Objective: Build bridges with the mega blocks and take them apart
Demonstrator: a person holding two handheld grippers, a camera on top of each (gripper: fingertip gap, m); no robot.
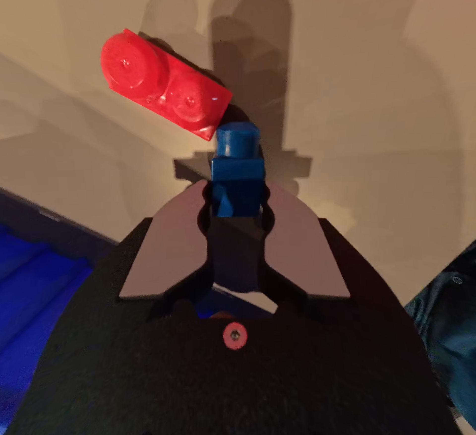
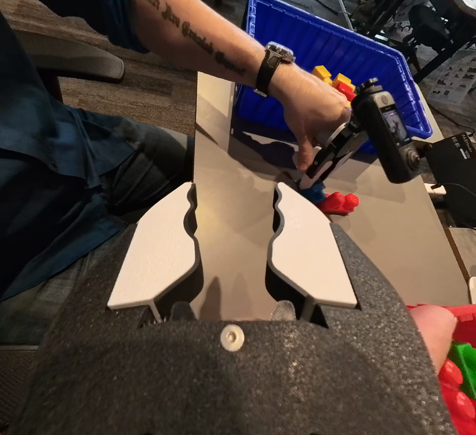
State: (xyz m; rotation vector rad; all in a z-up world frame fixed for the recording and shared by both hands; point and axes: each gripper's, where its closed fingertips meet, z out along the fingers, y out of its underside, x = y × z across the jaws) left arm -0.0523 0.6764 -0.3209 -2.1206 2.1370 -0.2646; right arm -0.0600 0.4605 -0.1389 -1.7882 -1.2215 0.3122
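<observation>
Blue block [image 1: 235, 177] stud-forward in left gripper [image 1: 236, 190]

Red block [image 1: 164, 85], blue block [image 1: 235, 180], blue bin [image 2: 334, 43], yellow blocks [image 2: 332, 80], beige table [image 1: 360, 113].

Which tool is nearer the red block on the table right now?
Left. The left tool, gripping a blue block, is right beside the red block; the right tool is open, farther back.

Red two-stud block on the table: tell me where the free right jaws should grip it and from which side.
Grip the red block across its long flat side walls, coming from above, studs between the jaws. It lies flat, studs up; approach away from the blue block.
</observation>
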